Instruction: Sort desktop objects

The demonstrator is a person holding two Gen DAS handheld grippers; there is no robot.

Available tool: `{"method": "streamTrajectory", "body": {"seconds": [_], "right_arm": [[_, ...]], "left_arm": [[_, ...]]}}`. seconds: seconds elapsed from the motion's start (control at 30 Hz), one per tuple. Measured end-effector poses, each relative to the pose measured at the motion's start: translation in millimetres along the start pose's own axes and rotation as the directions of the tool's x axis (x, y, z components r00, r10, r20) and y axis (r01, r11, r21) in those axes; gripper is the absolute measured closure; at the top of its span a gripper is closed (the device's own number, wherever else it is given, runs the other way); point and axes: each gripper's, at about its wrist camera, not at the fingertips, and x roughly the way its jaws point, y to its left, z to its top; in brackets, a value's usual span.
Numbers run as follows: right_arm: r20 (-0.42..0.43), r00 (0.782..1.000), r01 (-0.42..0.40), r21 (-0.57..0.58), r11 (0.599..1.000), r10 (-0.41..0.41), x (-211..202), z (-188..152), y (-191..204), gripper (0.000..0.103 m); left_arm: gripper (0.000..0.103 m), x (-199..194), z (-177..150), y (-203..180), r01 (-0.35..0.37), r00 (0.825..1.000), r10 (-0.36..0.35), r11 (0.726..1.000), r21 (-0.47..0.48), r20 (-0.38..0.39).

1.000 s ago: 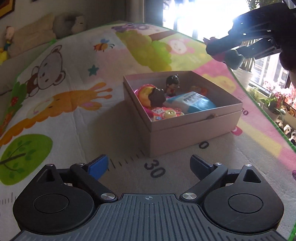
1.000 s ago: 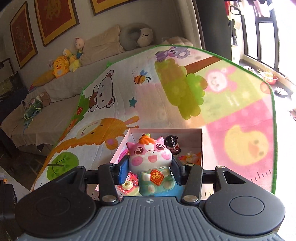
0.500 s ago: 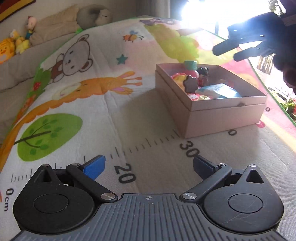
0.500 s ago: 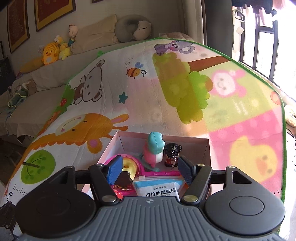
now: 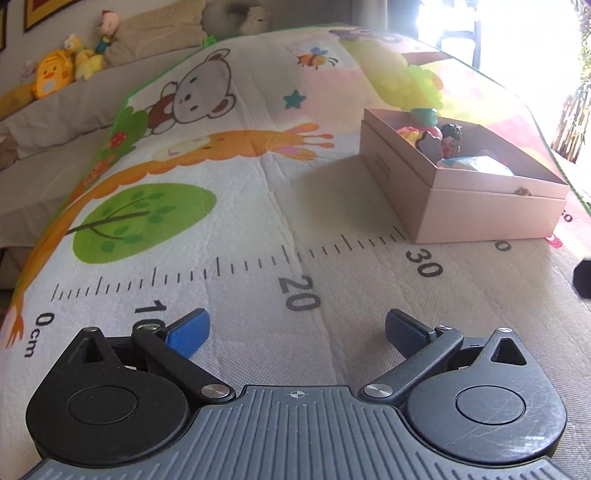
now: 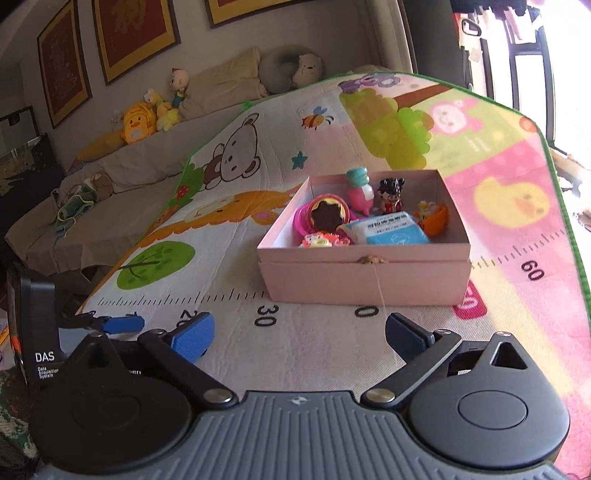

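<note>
A pink cardboard box (image 6: 364, 275) stands on the cartoon play mat (image 6: 236, 236); in the left wrist view the box (image 5: 476, 206) is at the right. It holds several toys: a pig figurine (image 6: 360, 188), a dark-haired doll (image 6: 391, 194), a pink donut toy (image 6: 325, 216), a blue wipes pack (image 6: 391, 229) and an orange toy (image 6: 432, 218). My right gripper (image 6: 299, 336) is open and empty, in front of the box. My left gripper (image 5: 295, 332) is open and empty, low over the mat's ruler print, left of the box; it shows in the right wrist view (image 6: 110, 325).
A sofa (image 6: 122, 162) with plush toys (image 6: 140, 118) and cushions runs behind the mat. Framed pictures (image 6: 135, 35) hang on the wall. A bright window (image 6: 546, 48) is at the right. The mat's green edge (image 6: 565, 206) is right of the box.
My right gripper has let go of the pig figurine into the box and pulled back, open. My left gripper has drawn back and to the left, away from the box.
</note>
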Motion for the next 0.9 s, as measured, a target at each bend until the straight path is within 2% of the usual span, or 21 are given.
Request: {"method": "streamTrajectory", "body": {"seconds": [0.07,0.17,0.23,0.3,0.43,0.57,0.9], "right_arm": [[-0.03,0.999,0.026,-0.033,0.999,-0.027,9.4,-13.6,9.7,0.004],[0.005,0.986,0.168,-0.092,0.981,-0.168,18.0,-20.9,22.1,0.004],[0.036,0.968,0.25,-0.044,0.967,-0.249,20.0,-18.4,15.0,0.0],[0.033,0.957,0.287,0.025,0.958,-0.288,24.3,-15.9,-0.1,0.0],[-0.096,0.946,0.313,0.027,0.949,-0.309,53.6,-19.2,-24.3,0.0],[-0.101,0.94,0.325,-0.025,0.946,-0.325,61.0,-19.6,-17.9,0.0],[-0.049,0.94,0.339,-0.001,0.941,-0.339,55.8,-28.0,-14.5,0.0]], "left_arm": [[0.0,-2.5,1.6,0.4,-0.004,1.0,0.004,1.0,-0.01,0.025],[0.0,-2.4,4.6,0.4,-0.037,0.998,0.037,0.999,0.002,0.055],[0.0,0.0,5.4,0.6,-0.044,0.998,0.044,0.999,-0.001,0.055],[0.0,4.4,4.8,-0.2,-0.033,0.999,0.033,0.999,-0.015,0.037],[0.0,9.8,5.1,-7.2,0.002,1.0,-0.002,1.0,-0.012,0.017],[0.0,13.2,3.3,-16.2,-0.01,1.0,0.009,1.0,0.02,0.018],[0.0,12.8,1.4,-13.8,0.004,1.0,-0.005,1.0,0.003,0.018]]}}
